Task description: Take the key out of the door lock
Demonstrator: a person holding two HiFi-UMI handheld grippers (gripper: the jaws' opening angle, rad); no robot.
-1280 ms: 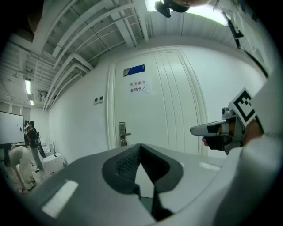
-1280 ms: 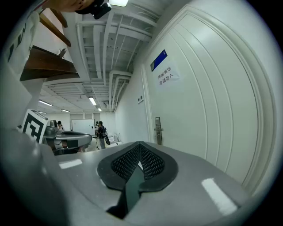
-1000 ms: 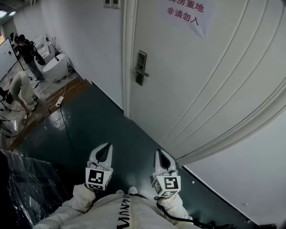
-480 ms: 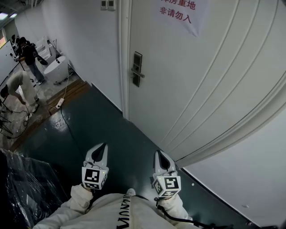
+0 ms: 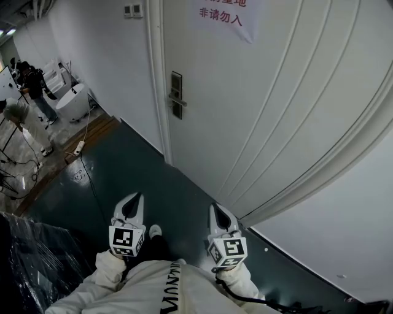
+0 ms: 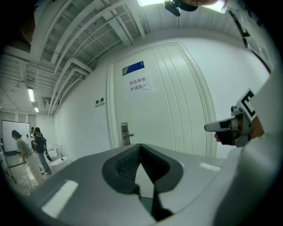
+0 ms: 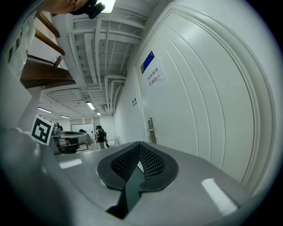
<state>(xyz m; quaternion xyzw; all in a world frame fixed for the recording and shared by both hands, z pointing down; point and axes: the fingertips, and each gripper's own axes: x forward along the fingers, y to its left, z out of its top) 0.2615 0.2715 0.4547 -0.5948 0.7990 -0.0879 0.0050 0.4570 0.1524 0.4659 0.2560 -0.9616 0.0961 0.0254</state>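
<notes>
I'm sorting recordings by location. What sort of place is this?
Probably an indoor corridor in a workshop or studio building: a white panelled door with a metal lock plate and a paper notice, bare ceiling beams, and people among equipment at the far end.

The door point(image 5: 264, 104) fills the upper right of the head view. The door lock point(image 5: 176, 95) is at its left edge, upper centre, below a notice point(image 5: 222, 15) at the top. At lower centre, above the floor point(image 5: 123, 165), the left gripper point(image 5: 136, 197) and right gripper point(image 5: 215, 208) sit side by side, well apart from the lock.
</notes>
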